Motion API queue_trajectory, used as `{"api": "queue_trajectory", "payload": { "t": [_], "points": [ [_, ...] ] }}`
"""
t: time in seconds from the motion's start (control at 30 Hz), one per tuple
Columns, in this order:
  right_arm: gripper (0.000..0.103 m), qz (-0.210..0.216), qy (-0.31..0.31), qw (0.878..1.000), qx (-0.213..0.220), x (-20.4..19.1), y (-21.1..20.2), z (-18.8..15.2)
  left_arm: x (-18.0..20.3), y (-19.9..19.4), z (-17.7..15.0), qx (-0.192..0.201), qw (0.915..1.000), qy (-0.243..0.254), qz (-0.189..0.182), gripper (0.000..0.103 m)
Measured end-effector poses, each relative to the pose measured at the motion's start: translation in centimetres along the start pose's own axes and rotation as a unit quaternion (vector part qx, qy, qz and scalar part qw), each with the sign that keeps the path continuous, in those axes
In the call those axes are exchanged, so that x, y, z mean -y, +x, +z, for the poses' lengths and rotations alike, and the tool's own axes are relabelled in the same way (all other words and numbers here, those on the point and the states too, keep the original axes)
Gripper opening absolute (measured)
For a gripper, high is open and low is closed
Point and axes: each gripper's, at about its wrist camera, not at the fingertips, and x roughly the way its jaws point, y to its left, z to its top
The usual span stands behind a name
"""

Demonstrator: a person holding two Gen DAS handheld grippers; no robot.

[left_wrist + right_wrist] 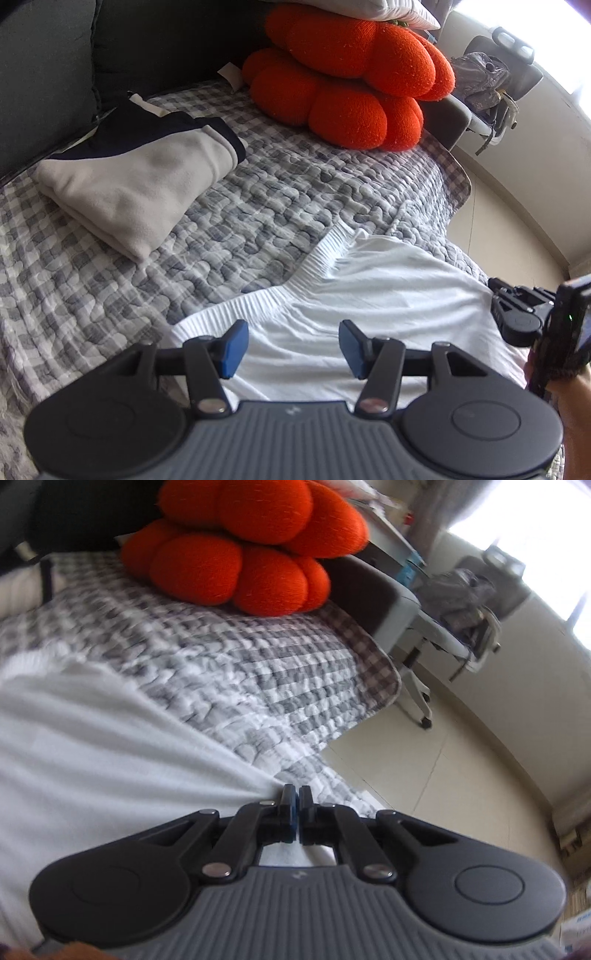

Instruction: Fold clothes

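1. Right gripper [296, 805] first: its blue pads are clenched together at the edge of the white cotton garment with a ribbed elastic band [92, 746], and the cloth draws to a point right at the tips, so I judge that I have a pinch of its edge, though the fabric between the pads is hidden.
2. On my other side, the left gripper [291, 347] hangs over the same white garment [369, 295] with its jaws standing apart and nothing between them; I cannot tell whether the tips touch the cloth.
3. That garment lies spread and wrinkled on the near part of the grey-and-white checked quilted cover [258, 206], its ribbed band running along the far edge; it is not yet folded.
4. One piece looks finished: a beige fleece garment with navy trim [136, 184] sits folded at the far left, well apart from the white one.
5. By my reckoning, about one item is done and this one is only at the first grasp; every fold on it is left.
6. At the head of the cover two lumpy orange knitted cushions [347, 81] are stacked, with a pale pillow on top and dark upholstery behind.
7. Beyond the cover's right edge is a pale tiled floor [461, 775], a wheeled chair [417, 635] loaded with a grey bag, and bright windows.
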Motion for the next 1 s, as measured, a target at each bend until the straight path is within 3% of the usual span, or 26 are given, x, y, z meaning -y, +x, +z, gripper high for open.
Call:
{"api": "queue_trajectory", "payload": {
  "t": [0.03,0.1,0.17,0.23,0.33,0.4,0.43,0.53,0.6,0.77,0.9,0.93,0.97,1.0],
  "points": [
    [0.0,-0.014,0.005,1.0,0.002,0.3,0.0,0.1,0.0,0.0,0.0,0.001,1.0,0.0,0.002,0.055],
    [0.006,0.001,0.043,0.999,0.016,2.0,-1.2,-0.1,0.1,0.1,-0.1,0.0,1.0,0.002,0.0,0.055],
    [0.03,0.027,0.108,0.993,0.029,4.7,-3.2,-1.1,0.2,0.2,-0.1,-0.002,1.0,0.004,-0.003,0.055],
    [0.045,0.023,0.163,0.986,0.022,8.0,-5.2,-3.1,0.4,0.3,-0.1,-0.003,1.0,0.005,-0.005,0.055],
    [0.047,0.004,0.264,0.964,-0.022,14.4,-7.3,-7.9,0.7,0.3,-0.3,-0.003,0.9999,0.009,-0.008,0.055],
    [0.047,-0.018,0.34,0.939,-0.05,19.7,-8.5,-12.3,1.0,0.2,-0.6,0.0,0.9998,0.016,-0.008,0.055],
    [0.047,-0.04,0.385,0.92,-0.065,22.6,-9.0,-14.8,1.2,0.2,-0.7,0.001,0.9998,0.019,-0.008,0.055],
    [0.049,-0.117,0.509,0.847,-0.102,29.3,-11.1,-22.0,1.9,0.3,-1.2,0.001,0.9995,0.03,-0.009,0.055],
    [0.049,-0.133,0.537,0.826,-0.108,31.2,-12.3,-25.4,2.5,0.3,-1.5,0.002,0.9992,0.039,-0.013,0.055],
    [0.049,-0.084,0.566,0.814,-0.096,31.4,-11.9,-28.3,3.8,0.6,-2.4,0.007,0.9977,0.068,-0.003,0.056],
    [0.046,-0.083,0.544,0.829,-0.097,30.8,-10.7,-27.2,4.4,1.1,-3.0,0.008,0.9956,0.093,0.011,0.056],
    [0.03,-0.092,0.532,0.836,-0.095,30.8,-10.7,-27.0,4.4,1.2,-3.1,0.007,0.9953,0.096,0.013,0.056],
    [0.002,-0.101,0.52,0.843,-0.091,30.7,-10.7,-26.7,4.4,1.2,-3.1,0.007,0.9954,0.095,0.012,0.056],
    [0.003,-0.105,0.518,0.845,-0.085,31.1,-10.9,-26.6,4.4,1.2,-3.0,0.007,0.9955,0.094,0.011,0.056]
  ]
}}
